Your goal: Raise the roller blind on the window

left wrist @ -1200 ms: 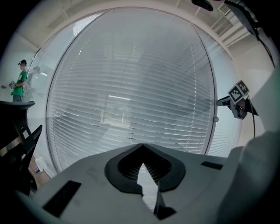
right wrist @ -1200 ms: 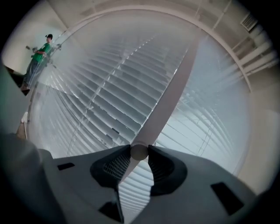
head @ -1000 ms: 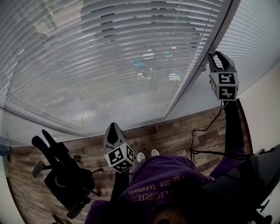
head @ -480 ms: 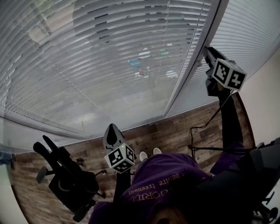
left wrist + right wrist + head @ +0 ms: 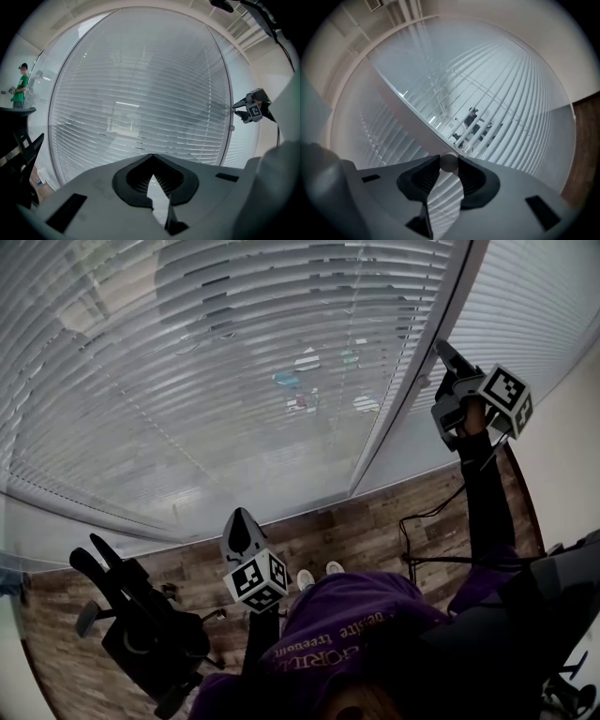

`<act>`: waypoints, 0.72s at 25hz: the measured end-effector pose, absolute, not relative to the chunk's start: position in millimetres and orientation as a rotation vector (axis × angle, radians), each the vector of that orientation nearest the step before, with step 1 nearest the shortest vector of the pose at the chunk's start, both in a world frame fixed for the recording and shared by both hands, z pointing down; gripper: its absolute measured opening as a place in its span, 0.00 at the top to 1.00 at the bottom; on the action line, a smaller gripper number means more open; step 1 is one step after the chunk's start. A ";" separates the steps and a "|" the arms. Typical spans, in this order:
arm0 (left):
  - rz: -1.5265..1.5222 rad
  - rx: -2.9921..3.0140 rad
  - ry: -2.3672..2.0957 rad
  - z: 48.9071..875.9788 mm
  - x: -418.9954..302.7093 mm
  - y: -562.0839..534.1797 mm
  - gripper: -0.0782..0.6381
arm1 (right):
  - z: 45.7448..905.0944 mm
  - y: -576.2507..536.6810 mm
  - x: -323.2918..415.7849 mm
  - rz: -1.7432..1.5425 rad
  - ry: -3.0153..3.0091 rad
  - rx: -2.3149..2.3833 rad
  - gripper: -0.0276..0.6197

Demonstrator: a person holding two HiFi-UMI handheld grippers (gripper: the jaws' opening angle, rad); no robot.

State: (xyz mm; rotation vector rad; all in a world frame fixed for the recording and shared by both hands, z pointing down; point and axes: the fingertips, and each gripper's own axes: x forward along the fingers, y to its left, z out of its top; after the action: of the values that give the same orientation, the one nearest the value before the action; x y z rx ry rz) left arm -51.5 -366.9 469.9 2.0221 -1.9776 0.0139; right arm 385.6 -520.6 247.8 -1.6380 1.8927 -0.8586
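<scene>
The slatted blind hangs lowered across the big window, also filling the left gripper view. My right gripper is raised against the pale window post between two panes. In the right gripper view its jaws are shut on a small round knob at that post. The left gripper view shows the right gripper beside the post. My left gripper is held low in front of the blind, and its jaws are shut on nothing.
A black office chair stands on the wood floor at lower left. A dark cable trails on the floor below my right arm. A plain wall closes in on the right. A person in green stands far left.
My right gripper has swung up and left toward the window post, and its marker cube has turned. The left gripper has stayed put.
</scene>
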 end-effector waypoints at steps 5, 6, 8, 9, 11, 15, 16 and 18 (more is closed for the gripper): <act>0.021 2.031 -1.970 471.0 -47.5 -370.6 0.89 | 251.3 -521.3 389.6 -0.933 1.810 -1.546 0.77; 0.022 2.029 -1.971 471.0 -47.1 -371.7 0.89 | 251.8 -522.7 390.6 -0.943 1.802 -1.536 0.77; 0.020 2.026 -1.975 470.1 -47.0 -373.1 0.89 | 251.9 -524.5 391.9 -0.961 1.782 -1.519 0.77; 0.018 2.024 -1.976 469.3 -47.5 -373.2 0.89 | 251.1 -524.4 391.9 -0.967 1.773 -1.511 0.77; 0.014 2.023 -1.977 468.3 -49.6 -372.5 0.89 | 248.8 -523.1 390.4 -0.977 1.754 -1.490 0.77; 0.026 2.020 -1.974 474.1 -49.3 -371.6 0.89 | 253.1 -522.9 389.8 -1.029 1.687 -1.398 0.77; 0.032 2.019 -1.971 476.5 -48.1 -371.9 0.89 | 256.3 -523.2 391.6 -1.051 1.657 -1.371 0.77; 0.037 2.015 -1.967 480.1 -47.3 -372.6 0.89 | 261.8 -524.0 394.3 -1.102 1.583 -1.301 0.77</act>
State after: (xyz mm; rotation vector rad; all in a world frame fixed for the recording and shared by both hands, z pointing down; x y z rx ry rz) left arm -47.3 -372.6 480.1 2.0150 -1.9665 0.0369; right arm 394.3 -524.0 261.8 -1.3009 1.5826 -1.1021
